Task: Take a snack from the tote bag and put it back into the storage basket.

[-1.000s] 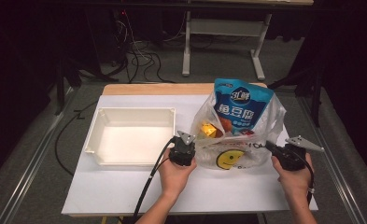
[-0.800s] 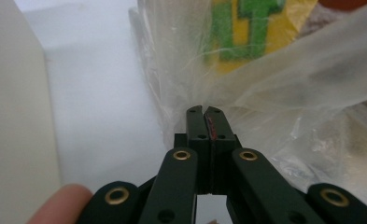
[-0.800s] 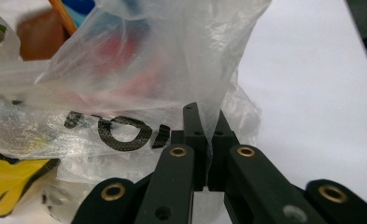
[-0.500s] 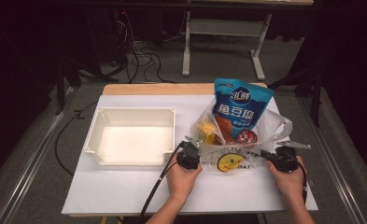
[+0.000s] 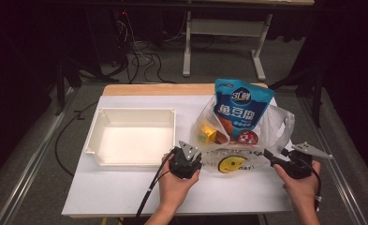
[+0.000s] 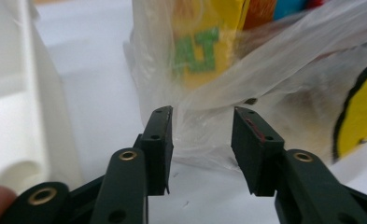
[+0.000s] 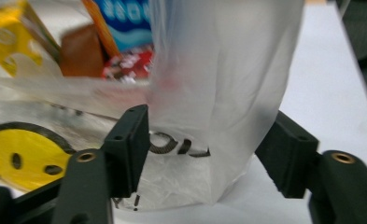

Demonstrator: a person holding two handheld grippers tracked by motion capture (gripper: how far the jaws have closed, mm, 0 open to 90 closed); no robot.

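Both grippers' jaws have just been opening at the plastic bag on the table's right half, the left gripper parted at its near-left corner beside the tray, the right gripper spread around a loose fold at its right.

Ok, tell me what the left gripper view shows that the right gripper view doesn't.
Left gripper view: the white plastic tray and green lettering on a yellow box. Right gripper view: white lettering on the blue snack pouch, black print on the bag, and the table's edge with dark floor beyond. Both: the clear plastic bag with its yellow smiley face, on the white table.
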